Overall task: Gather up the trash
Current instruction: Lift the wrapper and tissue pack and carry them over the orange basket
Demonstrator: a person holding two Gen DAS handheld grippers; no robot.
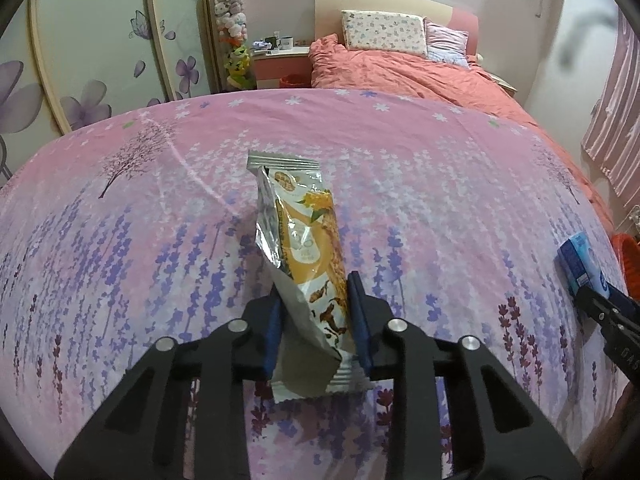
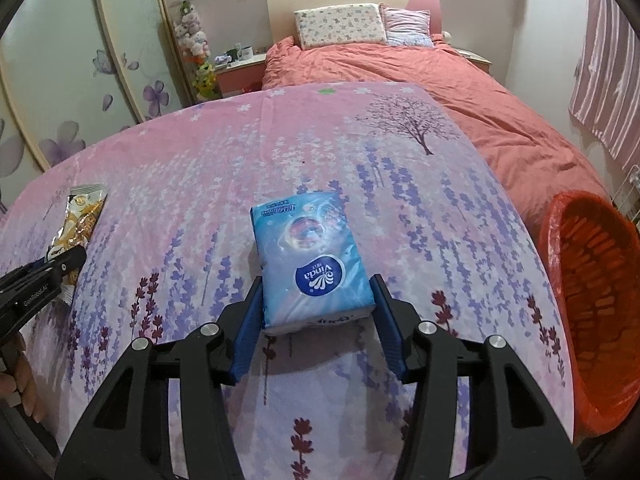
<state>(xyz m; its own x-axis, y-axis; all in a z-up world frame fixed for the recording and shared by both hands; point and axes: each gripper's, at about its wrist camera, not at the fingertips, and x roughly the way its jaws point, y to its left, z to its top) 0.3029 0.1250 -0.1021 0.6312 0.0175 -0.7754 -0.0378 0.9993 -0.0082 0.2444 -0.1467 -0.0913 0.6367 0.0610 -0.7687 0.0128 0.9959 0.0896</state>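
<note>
Crinkly foil snack wrapper (image 1: 304,256), light and slippery, pinched low in left claw (image 1: 316,320); soft blue tissue pack (image 2: 314,264) between open right claw (image 2: 318,316), near bed's (image 2: 160,184) right edge.

Open cloth (image 2: 400,216) beside bin (image 2: 592,280)

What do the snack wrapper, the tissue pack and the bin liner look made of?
Snack wrapper: likely metallised plastic film; silvery creased inside, crimped ends. Tissue pack: soft glossy plastic film, judging by glare and wrinkles. Bin liner: thin translucent red plastic, apparently; basket weave shows through.
</note>
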